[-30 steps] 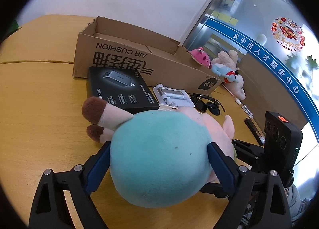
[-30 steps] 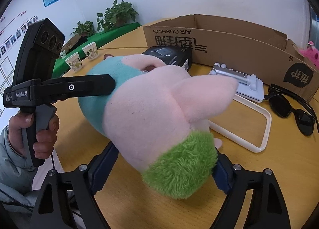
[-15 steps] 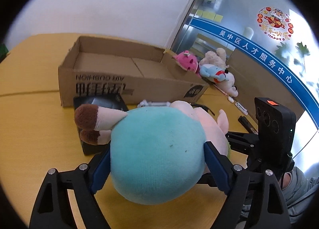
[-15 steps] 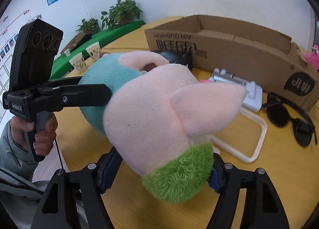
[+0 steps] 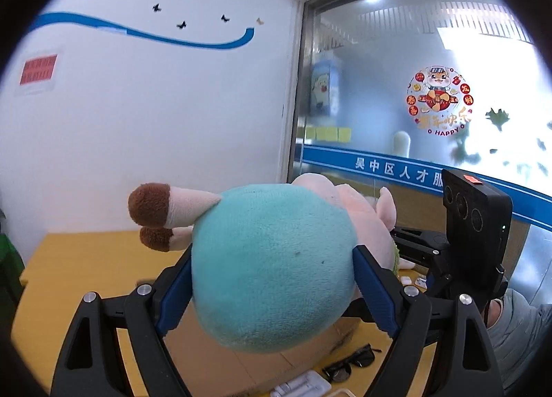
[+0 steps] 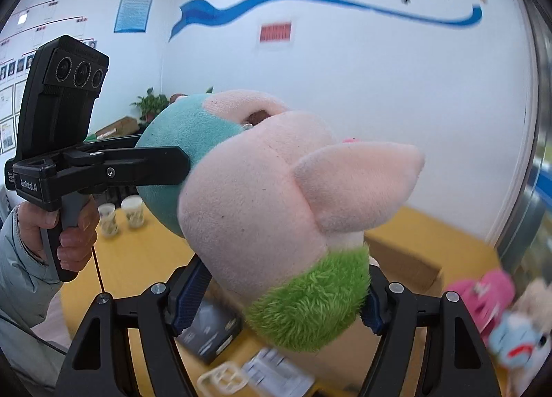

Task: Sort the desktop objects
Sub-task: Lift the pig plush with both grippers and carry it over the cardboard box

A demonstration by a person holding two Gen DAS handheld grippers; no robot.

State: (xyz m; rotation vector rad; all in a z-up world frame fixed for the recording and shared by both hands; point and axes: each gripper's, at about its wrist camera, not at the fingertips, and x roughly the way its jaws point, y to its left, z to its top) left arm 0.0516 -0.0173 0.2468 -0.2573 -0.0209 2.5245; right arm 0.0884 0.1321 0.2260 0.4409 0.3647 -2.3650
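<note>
Left gripper: fingers pinched plush body.
Right gripper: fingers pinched its head.
Hidden: box, counter mostly behind plush.

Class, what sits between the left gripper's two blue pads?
The plush pig's teal body, squeezed by both pads of the left gripper, shown in the left wrist view.

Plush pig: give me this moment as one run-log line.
object: plush pig | left tongs: gripping teal body | right tongs: gripping head end | state: held above table | below: cardboard box
</note>
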